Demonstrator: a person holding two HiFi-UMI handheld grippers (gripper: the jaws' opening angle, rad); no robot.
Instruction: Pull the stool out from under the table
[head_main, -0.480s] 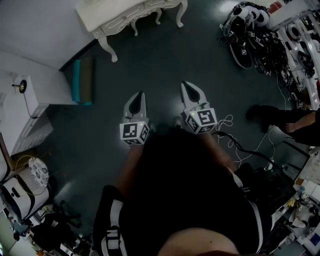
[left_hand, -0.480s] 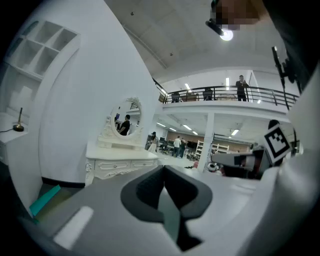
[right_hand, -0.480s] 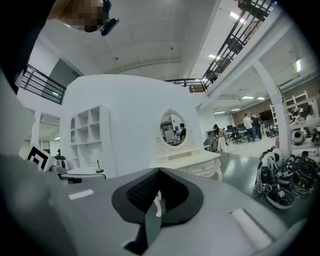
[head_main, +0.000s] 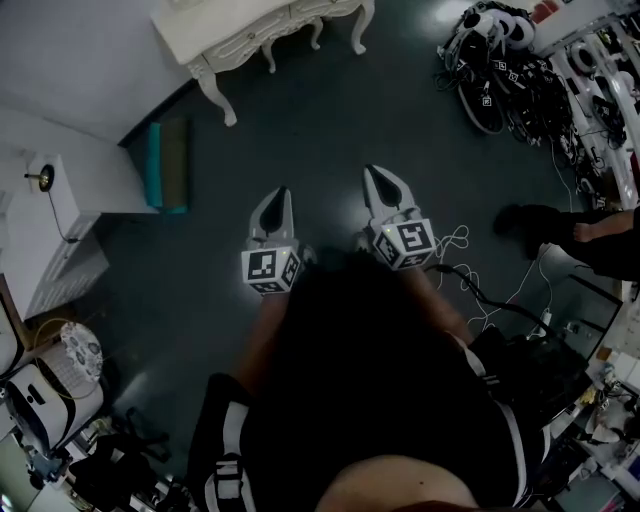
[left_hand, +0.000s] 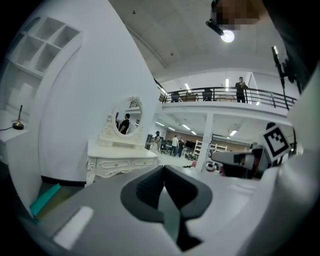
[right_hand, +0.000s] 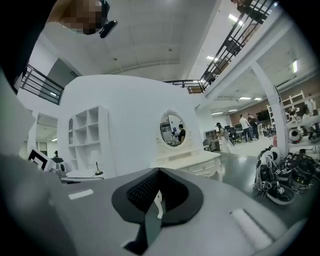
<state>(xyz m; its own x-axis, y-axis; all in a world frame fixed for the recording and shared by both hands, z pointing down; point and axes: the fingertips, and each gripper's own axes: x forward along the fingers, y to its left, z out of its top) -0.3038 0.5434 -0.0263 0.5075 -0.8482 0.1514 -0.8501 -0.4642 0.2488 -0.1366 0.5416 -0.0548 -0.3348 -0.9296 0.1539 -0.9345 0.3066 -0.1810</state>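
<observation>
Head view: left hand-held gripper (head_main: 280, 193) and right hand-held gripper (head_main: 373, 172) side by side over dark floor (head_main: 330, 120), well short of the white carved desk (head_main: 250, 30), stool not made out; left gripper view: jaws together, empty, facing desk and oval mirror (left_hand: 126, 117); right gripper view: likewise closed and empty, white shelves (right_hand: 87, 135) beside the desk.

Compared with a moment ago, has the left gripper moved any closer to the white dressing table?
No. In the head view the left gripper keeps the same gap to the white dressing table.
</observation>
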